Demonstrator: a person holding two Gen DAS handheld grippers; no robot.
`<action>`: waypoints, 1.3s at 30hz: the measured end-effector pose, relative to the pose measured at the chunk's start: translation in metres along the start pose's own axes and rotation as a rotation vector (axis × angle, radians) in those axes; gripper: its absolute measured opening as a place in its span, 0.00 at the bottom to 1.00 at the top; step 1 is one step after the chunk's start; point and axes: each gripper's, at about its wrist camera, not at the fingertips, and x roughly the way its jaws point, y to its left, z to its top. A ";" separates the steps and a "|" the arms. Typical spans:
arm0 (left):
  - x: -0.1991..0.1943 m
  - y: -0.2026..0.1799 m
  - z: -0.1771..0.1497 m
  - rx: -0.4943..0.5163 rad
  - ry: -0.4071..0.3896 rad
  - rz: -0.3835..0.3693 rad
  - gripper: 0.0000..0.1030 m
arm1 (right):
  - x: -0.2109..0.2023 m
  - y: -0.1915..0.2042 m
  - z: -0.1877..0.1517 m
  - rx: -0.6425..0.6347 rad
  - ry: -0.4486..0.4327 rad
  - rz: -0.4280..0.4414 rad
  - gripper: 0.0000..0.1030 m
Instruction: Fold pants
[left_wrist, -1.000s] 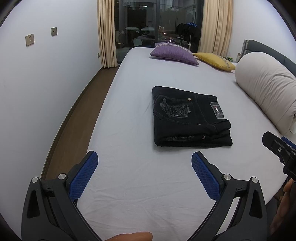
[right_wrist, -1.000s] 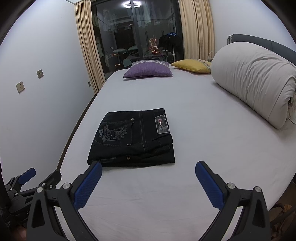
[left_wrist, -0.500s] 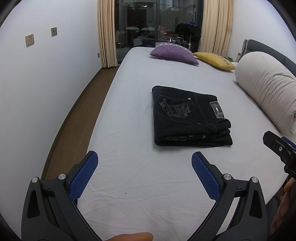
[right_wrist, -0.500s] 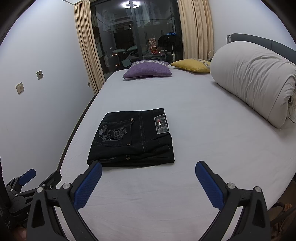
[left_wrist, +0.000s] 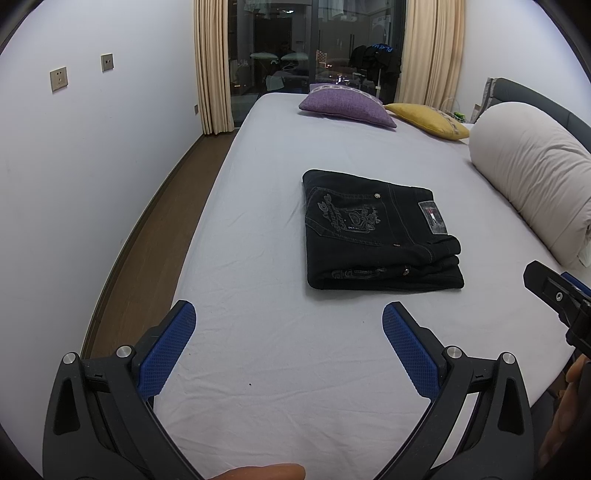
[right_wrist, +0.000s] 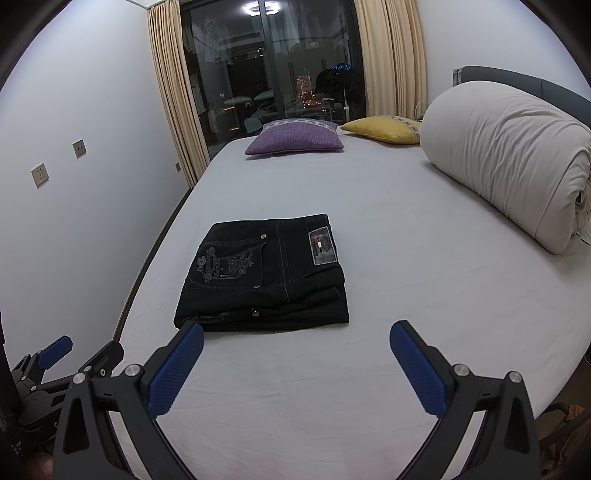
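Observation:
Black pants (left_wrist: 376, 232) lie folded into a compact rectangle on the white bed sheet (left_wrist: 280, 347), back pocket embroidery and a small label facing up. In the right wrist view the same pants (right_wrist: 266, 273) sit just ahead and left of centre. My left gripper (left_wrist: 288, 332) is open over bare sheet, short of the pants. My right gripper (right_wrist: 295, 350) is open too, its left fingertip (right_wrist: 184, 350) near the pants' front edge without touching. Nothing is held between either pair of blue pads.
A rolled white duvet (right_wrist: 509, 162) lies along the right side of the bed. A purple cushion (right_wrist: 295, 136) and a yellow cushion (right_wrist: 384, 129) rest at the far end. Wooden floor (left_wrist: 147, 236) and a wall run along the left.

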 end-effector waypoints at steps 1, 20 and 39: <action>0.000 0.000 0.000 0.000 0.000 0.000 1.00 | 0.000 0.000 0.000 0.000 0.000 0.000 1.00; 0.002 -0.002 -0.003 0.001 0.005 -0.005 1.00 | 0.000 0.000 -0.001 0.001 0.002 0.001 1.00; 0.003 -0.002 -0.004 0.001 0.008 -0.006 1.00 | 0.000 0.000 -0.001 0.001 0.004 0.002 1.00</action>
